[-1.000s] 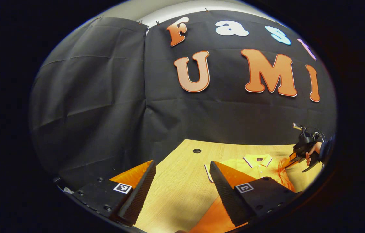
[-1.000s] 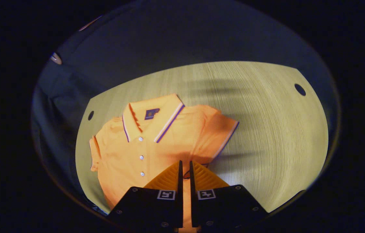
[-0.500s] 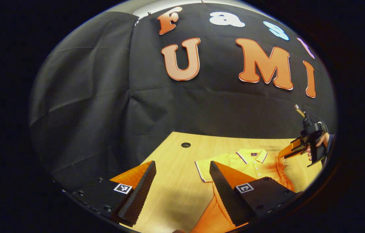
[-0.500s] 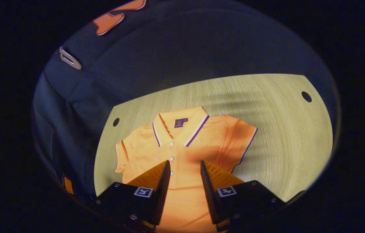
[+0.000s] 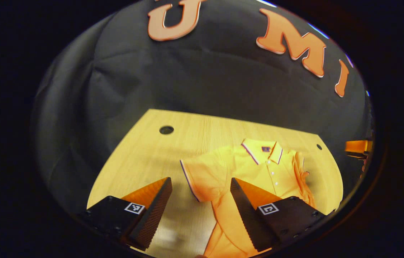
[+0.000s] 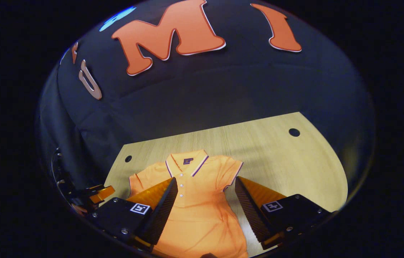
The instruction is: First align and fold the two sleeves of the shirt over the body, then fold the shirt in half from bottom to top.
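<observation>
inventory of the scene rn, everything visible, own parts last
polo shirt: 1, orange with dark-and-white trim on collar and sleeve cuffs, lying flat and face up on the table, collar toward the wall
shirt buttons: a short row, pale, down the placket below the collar
table: 1, light wood, under the shirt
table holes: 2, dark, round, one near each far corner
booth wall: 1, black cloth, behind the table
left gripper: 1, open, above the table at the shirt's sleeve, nothing between the fingers
right gripper: 1, open, above the shirt's body, nothing between the fingers
</observation>
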Action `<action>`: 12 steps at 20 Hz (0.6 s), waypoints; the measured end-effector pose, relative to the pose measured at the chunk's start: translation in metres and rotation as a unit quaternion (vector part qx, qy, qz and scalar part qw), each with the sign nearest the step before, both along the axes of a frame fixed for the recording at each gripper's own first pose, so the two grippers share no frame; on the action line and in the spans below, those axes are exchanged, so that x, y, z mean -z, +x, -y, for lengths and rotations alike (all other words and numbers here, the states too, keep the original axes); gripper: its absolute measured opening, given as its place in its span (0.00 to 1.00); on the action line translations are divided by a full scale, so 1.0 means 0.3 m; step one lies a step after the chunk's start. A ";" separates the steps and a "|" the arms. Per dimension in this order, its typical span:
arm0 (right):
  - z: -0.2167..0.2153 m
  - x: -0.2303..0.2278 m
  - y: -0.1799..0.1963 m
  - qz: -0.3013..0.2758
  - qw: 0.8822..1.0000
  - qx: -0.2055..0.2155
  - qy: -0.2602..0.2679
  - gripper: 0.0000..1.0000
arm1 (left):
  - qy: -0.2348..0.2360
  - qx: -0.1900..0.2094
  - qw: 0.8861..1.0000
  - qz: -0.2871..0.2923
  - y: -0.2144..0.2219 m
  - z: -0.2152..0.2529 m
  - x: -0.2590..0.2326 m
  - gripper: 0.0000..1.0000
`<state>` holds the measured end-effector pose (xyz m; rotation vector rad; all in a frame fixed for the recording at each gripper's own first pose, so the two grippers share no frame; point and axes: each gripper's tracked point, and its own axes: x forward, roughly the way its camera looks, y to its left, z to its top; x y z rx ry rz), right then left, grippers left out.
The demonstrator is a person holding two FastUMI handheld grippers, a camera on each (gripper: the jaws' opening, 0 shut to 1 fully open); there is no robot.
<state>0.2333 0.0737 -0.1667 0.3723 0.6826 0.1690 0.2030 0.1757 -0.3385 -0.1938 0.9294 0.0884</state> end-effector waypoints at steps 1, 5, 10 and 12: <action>0.027 -0.028 -0.025 0.008 1.000 0.012 -0.004 0.98 | -0.012 -0.002 1.000 -0.025 0.020 -0.001 0.019 0.98; 0.120 -0.110 -0.142 0.031 0.998 0.058 -0.014 0.99 | -0.053 -0.025 0.991 -0.125 0.047 -0.046 0.146 0.98; 0.195 -0.134 -0.275 0.040 0.995 0.090 -0.027 0.98 | -0.052 -0.025 0.972 -0.228 0.080 -0.039 0.288 0.95; 0.207 -0.141 -0.303 0.040 0.994 0.094 -0.031 0.98 | -0.035 -0.022 0.966 -0.255 0.076 -0.052 0.322 0.95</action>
